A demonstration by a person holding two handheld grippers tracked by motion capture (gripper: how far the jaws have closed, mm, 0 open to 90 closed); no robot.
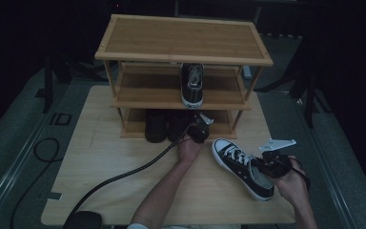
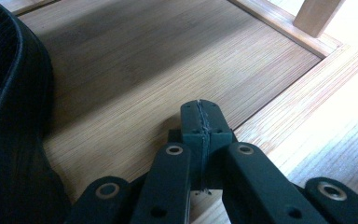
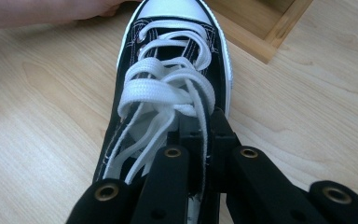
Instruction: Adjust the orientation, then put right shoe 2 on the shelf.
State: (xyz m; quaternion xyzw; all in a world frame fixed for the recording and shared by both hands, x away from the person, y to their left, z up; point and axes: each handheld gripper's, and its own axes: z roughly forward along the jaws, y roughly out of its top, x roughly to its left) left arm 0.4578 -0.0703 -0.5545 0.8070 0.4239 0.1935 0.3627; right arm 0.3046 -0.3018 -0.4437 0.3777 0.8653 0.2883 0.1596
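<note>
Right gripper (image 3: pixel 204 135) on sneaker (image 3: pixel 175 79) collar

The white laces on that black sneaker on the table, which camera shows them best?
The right gripper view: the laces run up its middle, close enough to follow each crossing, with the right tool shut on the sneaker. The high view has them small and faint on the shoe. The left gripper view looks at a shelf board instead.
</note>
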